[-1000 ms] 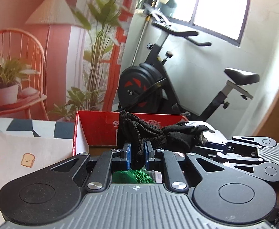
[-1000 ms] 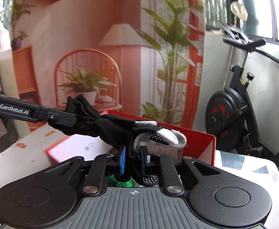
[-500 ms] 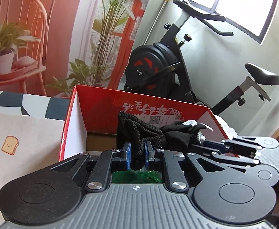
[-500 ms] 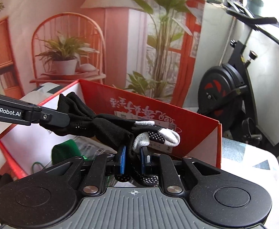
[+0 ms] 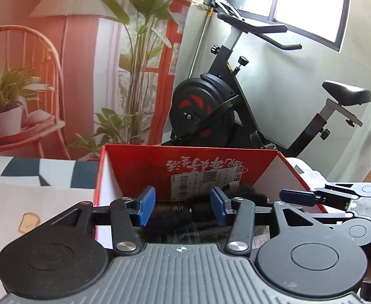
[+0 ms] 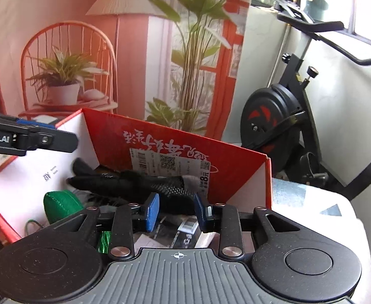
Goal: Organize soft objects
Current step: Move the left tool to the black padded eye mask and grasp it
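Note:
A black glove [image 6: 132,181] with white grip dots lies inside the red cardboard box [image 6: 175,133], stretched across its contents. My right gripper [image 6: 176,211] hangs just over the glove's dotted end. Its jaws are opening and the blue pads [image 6: 153,211] stand clear of the fabric. In the left wrist view my left gripper [image 5: 183,207] is over the same box [image 5: 185,150]. Its jaws are also opening, and the glove [image 5: 178,214] shows as a dark blur below them, untouched. Each gripper appears in the other's view: the left gripper [image 6: 43,139] and the right gripper [image 5: 312,197].
A green soft pouch [image 6: 61,205] and printed packets [image 6: 188,226] lie in the box. The box stands on a table with a toast-print cloth [image 5: 28,224]. An exercise bike [image 5: 210,106] stands behind, beside a printed backdrop of a chair and plants.
Both grippers have let go of the black glove, which dropped from between them into the box. Both sets of jaws have spread apart.

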